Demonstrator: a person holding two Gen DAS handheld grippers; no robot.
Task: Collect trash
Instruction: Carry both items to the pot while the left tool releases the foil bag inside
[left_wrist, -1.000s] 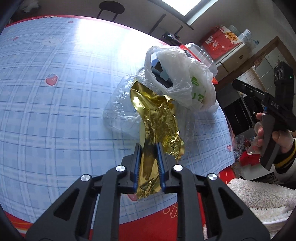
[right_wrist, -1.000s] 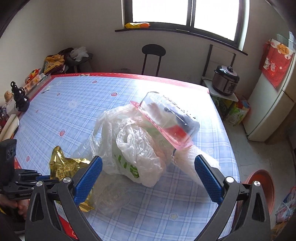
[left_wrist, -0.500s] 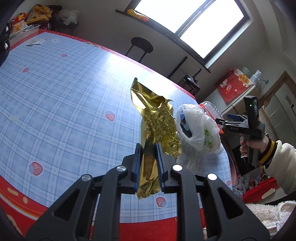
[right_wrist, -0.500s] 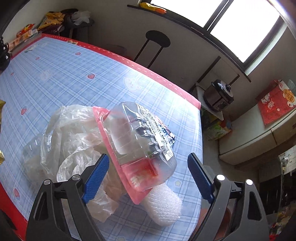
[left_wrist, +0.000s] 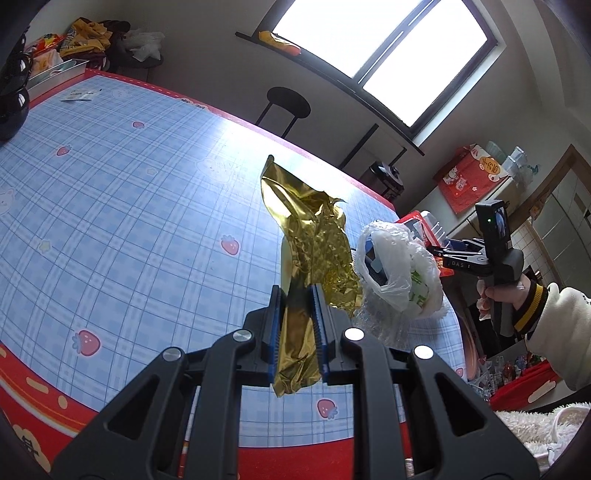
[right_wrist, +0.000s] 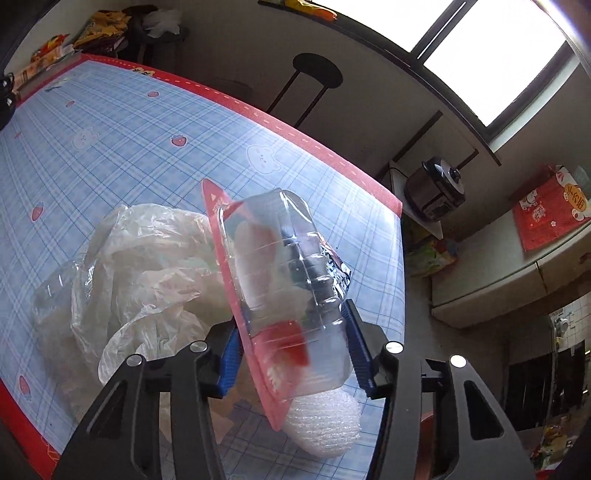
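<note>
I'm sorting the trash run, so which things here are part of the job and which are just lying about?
Job: gold foil wrapper in left gripper; clear plastic container between right gripper pads; white plastic bag; bubble wrap.

Lying about: stool; rice cooker.

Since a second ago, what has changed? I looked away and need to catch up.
The left gripper lifted the gold foil off the table, clear of the bag pile. The right gripper moved in and has just been closing around the clear clamshell, now between its pads. The left grip on the foil and the pile's place are unchanged.
</note>
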